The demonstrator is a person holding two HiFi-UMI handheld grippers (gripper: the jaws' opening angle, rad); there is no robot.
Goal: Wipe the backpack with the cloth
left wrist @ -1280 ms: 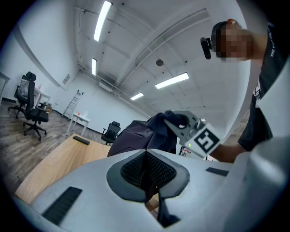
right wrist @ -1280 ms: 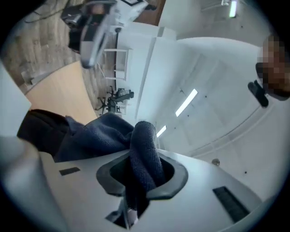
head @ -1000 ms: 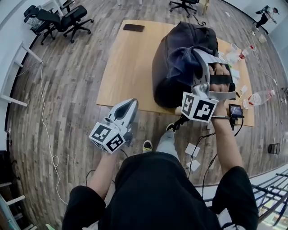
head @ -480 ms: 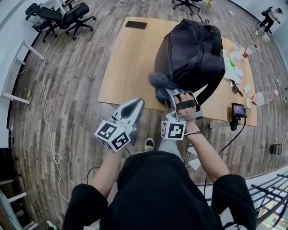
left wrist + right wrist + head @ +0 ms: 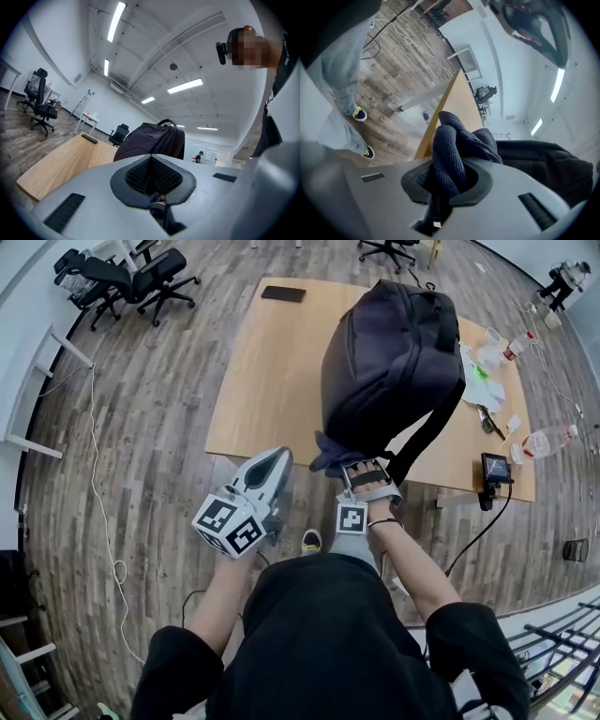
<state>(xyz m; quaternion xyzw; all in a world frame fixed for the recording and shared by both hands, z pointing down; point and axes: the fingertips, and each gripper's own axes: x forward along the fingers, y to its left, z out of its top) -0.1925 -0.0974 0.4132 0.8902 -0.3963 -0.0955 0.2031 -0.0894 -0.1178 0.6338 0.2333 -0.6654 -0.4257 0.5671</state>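
Cloth (image 5: 449,154), clamped in the right tool (image 5: 351,463), has slid down the backpack (image 5: 389,352) to its lower edge, just ahead of the tool; that stroke looks done. Left tool (image 5: 272,457), jaws together and empty, hangs left of it.

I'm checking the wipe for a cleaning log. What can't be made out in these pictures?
Contact between cloth and backpack: in the head view the right gripper covers it; in the right gripper view the bunched cloth blocks it.
Backpack's far side: head view, hidden by its own bulk.
Dark flat item at the table's far edge: head view, too small to identify.
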